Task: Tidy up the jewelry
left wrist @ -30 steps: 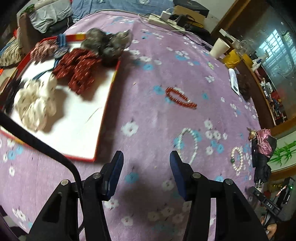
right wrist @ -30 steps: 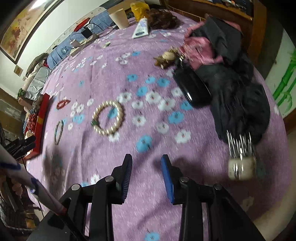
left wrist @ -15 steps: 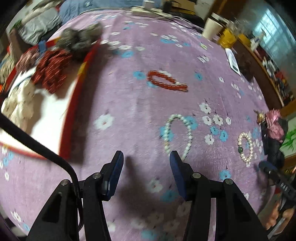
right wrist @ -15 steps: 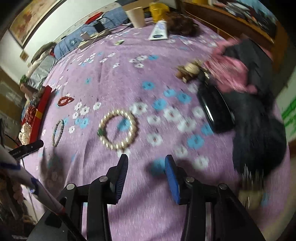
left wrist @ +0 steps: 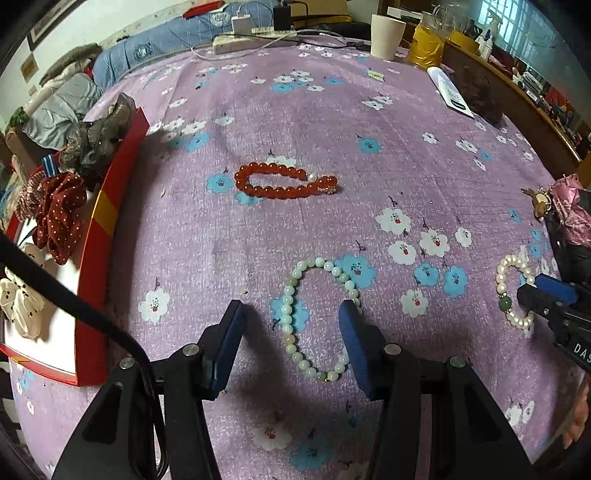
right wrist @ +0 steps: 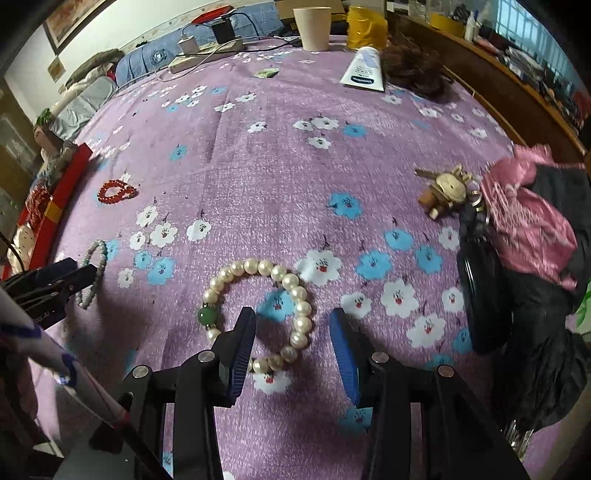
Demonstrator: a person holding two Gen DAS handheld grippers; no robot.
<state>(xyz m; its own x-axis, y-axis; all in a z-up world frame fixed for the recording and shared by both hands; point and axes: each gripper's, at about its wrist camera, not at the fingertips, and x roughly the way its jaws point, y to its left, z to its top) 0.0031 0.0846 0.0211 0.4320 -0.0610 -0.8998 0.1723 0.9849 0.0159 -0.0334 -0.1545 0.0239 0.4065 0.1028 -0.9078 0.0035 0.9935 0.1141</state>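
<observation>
A pale green bead bracelet (left wrist: 295, 321) lies on the purple flowered cloth, its near end between the open fingers of my left gripper (left wrist: 291, 332). A red bead bracelet (left wrist: 284, 181) lies farther off at the middle. A cream pearl bracelet with a green bead (right wrist: 258, 310) lies under my open right gripper (right wrist: 291, 339), its right side between the fingers. It also shows in the left wrist view (left wrist: 511, 291). A red-rimmed white tray (left wrist: 99, 236) at the left holds scrunchies.
A paper cup (right wrist: 313, 24), a yellow bag (left wrist: 424, 48), a white tube (right wrist: 364, 68) and a power strip (left wrist: 255, 38) lie at the far edge. A pink and black bundle (right wrist: 532, 236) with a keychain toy (right wrist: 447, 190) lies at the right.
Both grippers have moved forward and down over the cloth: the left now straddles the green bracelet and the right straddles the pearl bracelet. Both stay open. The tray has slid to the left of view.
</observation>
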